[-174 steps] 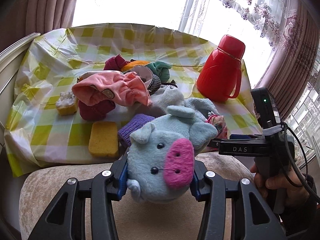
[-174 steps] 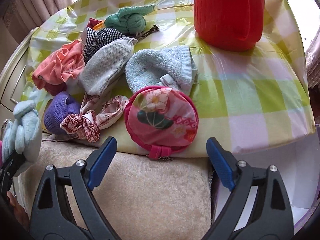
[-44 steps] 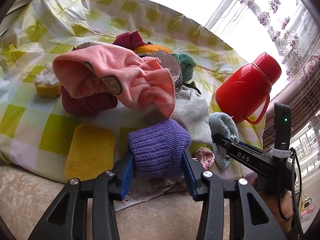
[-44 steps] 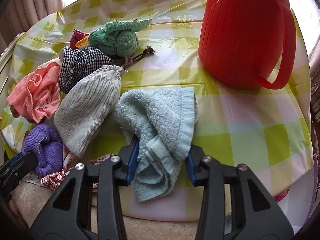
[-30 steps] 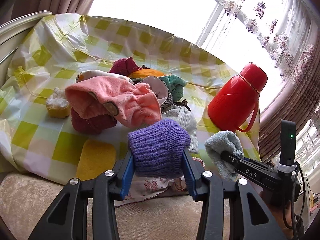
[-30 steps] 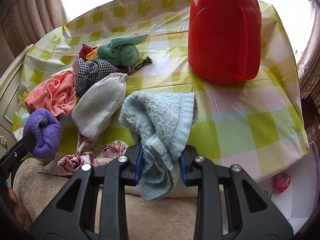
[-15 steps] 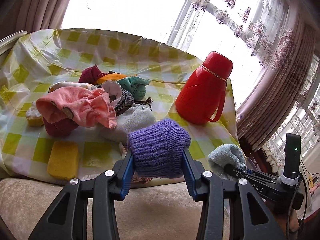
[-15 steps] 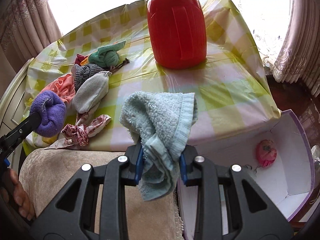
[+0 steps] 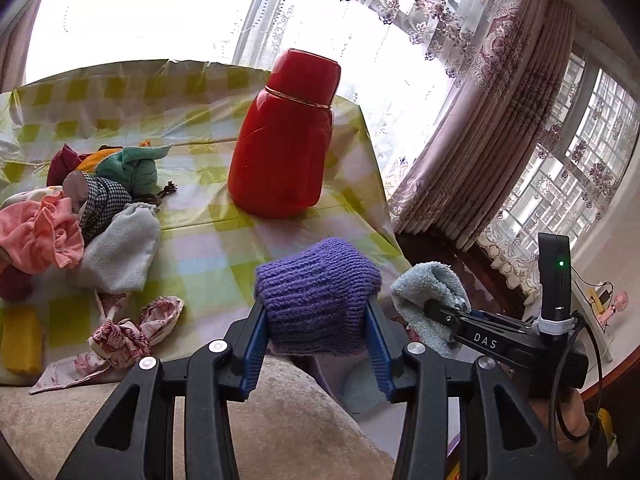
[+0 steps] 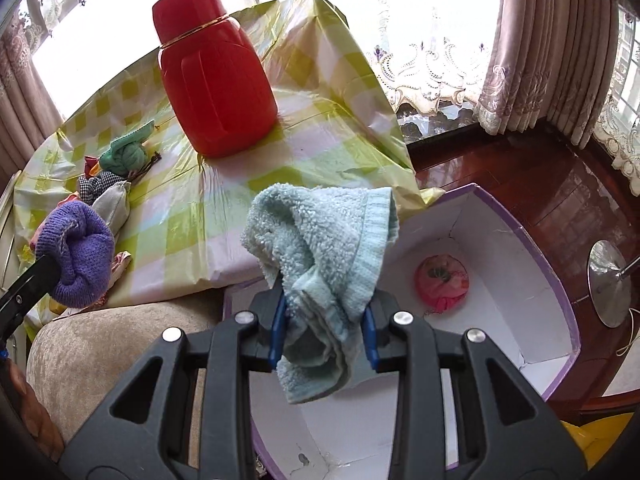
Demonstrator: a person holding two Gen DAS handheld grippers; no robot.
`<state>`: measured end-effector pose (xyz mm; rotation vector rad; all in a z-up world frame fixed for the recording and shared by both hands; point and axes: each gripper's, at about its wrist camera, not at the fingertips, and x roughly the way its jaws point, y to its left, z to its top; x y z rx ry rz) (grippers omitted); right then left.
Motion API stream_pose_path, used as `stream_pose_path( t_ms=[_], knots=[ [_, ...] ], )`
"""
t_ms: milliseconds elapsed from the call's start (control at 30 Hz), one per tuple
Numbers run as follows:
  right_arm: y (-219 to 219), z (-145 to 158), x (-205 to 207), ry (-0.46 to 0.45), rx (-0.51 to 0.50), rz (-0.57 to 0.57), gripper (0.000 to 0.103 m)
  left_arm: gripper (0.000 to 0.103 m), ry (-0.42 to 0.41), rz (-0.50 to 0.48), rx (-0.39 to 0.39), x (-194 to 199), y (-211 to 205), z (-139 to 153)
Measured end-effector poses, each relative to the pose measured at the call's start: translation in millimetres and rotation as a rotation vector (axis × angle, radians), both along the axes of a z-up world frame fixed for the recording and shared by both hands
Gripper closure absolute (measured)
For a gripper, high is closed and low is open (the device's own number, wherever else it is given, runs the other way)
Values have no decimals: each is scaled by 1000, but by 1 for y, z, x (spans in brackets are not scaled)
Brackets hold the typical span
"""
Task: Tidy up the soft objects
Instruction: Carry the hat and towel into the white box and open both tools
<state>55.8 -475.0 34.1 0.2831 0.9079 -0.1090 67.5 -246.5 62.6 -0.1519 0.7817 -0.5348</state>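
My left gripper (image 9: 316, 322) is shut on a purple knitted roll (image 9: 316, 280), held over the table's near right corner. In the right wrist view that roll (image 10: 80, 248) shows at the far left. My right gripper (image 10: 324, 310) has a light blue towel (image 10: 320, 232) between its pads; its jaws are opening, and the pads still touch the cloth. The towel hangs over the edge of a white box with a purple rim (image 10: 552, 264) on the floor. A pink round pouch (image 10: 440, 280) lies inside the box. The left wrist view shows the towel (image 9: 428, 280) at the right.
A red thermos jug (image 9: 284, 140) stands on the checked tablecloth (image 9: 208, 248). Left of it lie a pink cloth (image 9: 40, 232), a grey pouch (image 9: 120, 252), a green cloth (image 9: 132, 168), a floral scrunchie (image 9: 132, 328) and a yellow sponge (image 9: 20, 340). A beige cushion (image 9: 280, 420) sits below.
Both grippers have swung right, away from the pile, each carrying its item. The towel now hangs above the box. The right jaws have parted slightly.
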Motion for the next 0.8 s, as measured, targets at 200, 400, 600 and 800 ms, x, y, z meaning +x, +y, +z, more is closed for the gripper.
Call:
stream_pose_path(
  t_ms=[200, 400, 600, 800],
  knots=[
    [-15, 1, 1, -3, 8, -33, 56, 49, 28, -130, 27, 1, -44, -5],
    [-20, -2, 2, -4, 19, -39, 49, 47, 58, -125, 41, 5, -48, -13],
    [-23, -2, 0, -3, 23, -40, 49, 47, 59, -106, 37, 6, -44, -11],
    [-26, -4, 1, 7, 20, -50, 45, 46, 63, -87, 31, 7, -37, -12]
  ],
)
